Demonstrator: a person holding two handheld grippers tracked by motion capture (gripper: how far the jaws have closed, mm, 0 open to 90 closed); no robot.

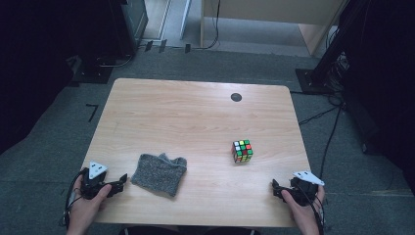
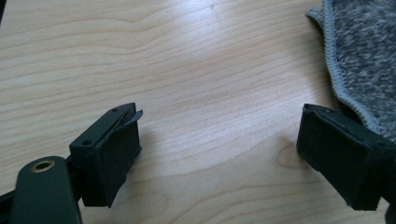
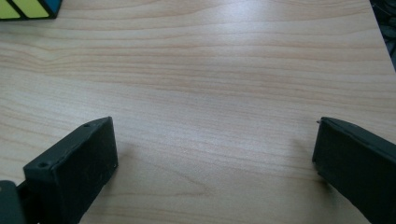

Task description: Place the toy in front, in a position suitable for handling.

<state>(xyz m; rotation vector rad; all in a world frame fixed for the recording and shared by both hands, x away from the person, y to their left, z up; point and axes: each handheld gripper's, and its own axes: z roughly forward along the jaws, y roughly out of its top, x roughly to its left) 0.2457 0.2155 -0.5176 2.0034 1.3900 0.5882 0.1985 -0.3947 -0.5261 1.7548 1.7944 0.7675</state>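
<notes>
- The left hand-held gripper [image 1: 122, 182] is sitting at the near left edge of the table [image 1: 195, 112]. Its jaws are standing wide open, and only bare wood is lying between them.
- The right hand-held gripper [image 1: 277, 188] is sitting at the near right edge of the table. Its jaws are standing wide open too, and they are gripping nothing.
- One grey cloth [image 1: 159, 173] is lying flat on the near left part of the table, just beside the left hand-held gripper. They are not touching.
- One colour cube [image 1: 242, 151] is standing on the right part of the table, a bit farther away than the right hand-held gripper and well apart from it.
- The cloth and the cube are lying well apart from each other.
- In the left gripper view, the cloth is getting cut off at the right edge, so just one fuzzy corner with a stitched border is showing.
- In the right gripper view, the cube is getting cut off at the top left corner, so just a bit of yellow and blue is showing.
- The person's hands are getting cut off at the near edge of the high view.
- One small dark round spot [image 1: 236, 97] is sitting on the far right part of the table. It is too small to tell what it is.
- The room around the table is looking very dark, so the things on the floor are hard to make out.
- Counting: two hand-held grippers, one cloth, one cube, one table.
</notes>
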